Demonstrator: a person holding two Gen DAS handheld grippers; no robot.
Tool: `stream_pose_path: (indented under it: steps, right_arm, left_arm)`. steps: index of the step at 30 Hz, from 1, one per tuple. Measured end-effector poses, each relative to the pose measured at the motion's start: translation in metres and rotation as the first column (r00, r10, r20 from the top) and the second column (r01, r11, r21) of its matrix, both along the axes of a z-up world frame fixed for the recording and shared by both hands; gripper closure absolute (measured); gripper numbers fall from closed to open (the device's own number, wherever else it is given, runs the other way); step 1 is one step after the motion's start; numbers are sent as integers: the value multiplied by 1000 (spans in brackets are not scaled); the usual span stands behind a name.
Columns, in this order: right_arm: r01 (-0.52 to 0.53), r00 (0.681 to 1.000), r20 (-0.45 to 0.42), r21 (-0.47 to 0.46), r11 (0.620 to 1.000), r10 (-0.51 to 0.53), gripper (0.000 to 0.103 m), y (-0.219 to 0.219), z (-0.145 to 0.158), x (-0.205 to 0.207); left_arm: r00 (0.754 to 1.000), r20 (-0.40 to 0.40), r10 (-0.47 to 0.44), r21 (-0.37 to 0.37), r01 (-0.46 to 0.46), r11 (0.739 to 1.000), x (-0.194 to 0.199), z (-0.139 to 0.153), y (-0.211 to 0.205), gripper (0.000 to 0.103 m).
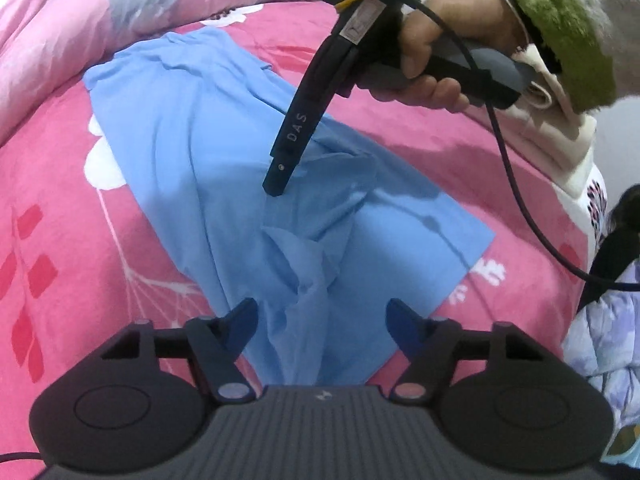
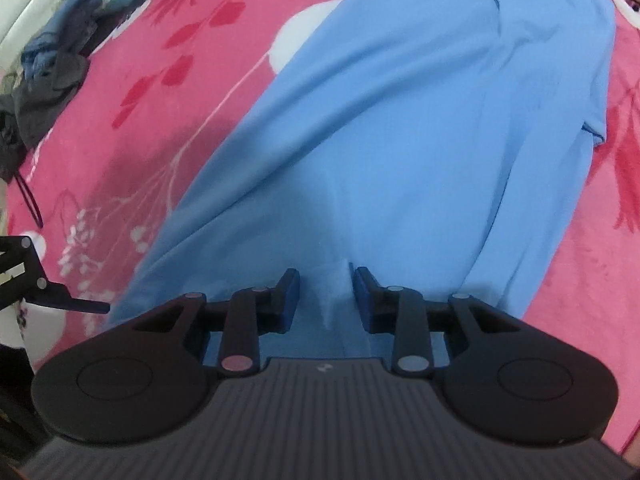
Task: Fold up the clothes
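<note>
- The blue garment (image 1: pixel 224 168) runs under the camera body at its near end, so that end is hidden.
- It lies creased on the pink bedsheet (image 1: pixel 48 208).
- The left gripper (image 1: pixel 322 320) is spread wide; the right gripper (image 2: pixel 325 294) is parted around a raised fold.

**One word to read: "DAS"**

Look in your left wrist view: the letters "DAS" run in pale print down the long black finger of the right gripper (image 1: pixel 276 188), the one your right hand (image 1: pixel 432 60) grips by its grey handle. A pale tag sits higher on that tool, too blurred to read. Your right wrist view offers no readable text.
</note>
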State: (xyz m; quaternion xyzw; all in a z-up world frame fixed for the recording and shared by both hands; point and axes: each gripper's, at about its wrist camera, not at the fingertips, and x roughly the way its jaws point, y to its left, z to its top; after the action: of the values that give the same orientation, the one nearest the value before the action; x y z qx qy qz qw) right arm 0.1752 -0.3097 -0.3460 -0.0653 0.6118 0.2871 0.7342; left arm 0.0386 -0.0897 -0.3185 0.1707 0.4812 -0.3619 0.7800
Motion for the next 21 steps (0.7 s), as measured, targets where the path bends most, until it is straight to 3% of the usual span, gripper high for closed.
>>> stream_pose_path:
  steps: [2, 6, 12, 16, 21]
  right_arm:
    - [10, 1000, 8, -2, 1000, -10, 98, -4, 8, -5]
    - [35, 999, 32, 39, 999, -37, 100, -17, 26, -17]
    - [42, 993, 102, 78, 996, -50, 100, -28, 63, -52]
    - [-4, 988, 153, -2, 1000, 4, 100, -29, 79, -84]
    - [-85, 972, 211, -103, 991, 106, 100, -26, 75, -123]
  left_arm:
    - [1000, 5, -14, 2, 14, 1000, 1, -4, -2, 41]
    - [999, 17, -36, 30, 35, 999, 7, -16, -9, 49]
    - [998, 14, -65, 65, 64, 996, 13, -27, -6, 91]
    - [993, 38, -111, 74, 108, 991, 8, -24, 0, 96]
    - [968, 105, -229, 114, 217, 969, -5, -22, 2, 97]
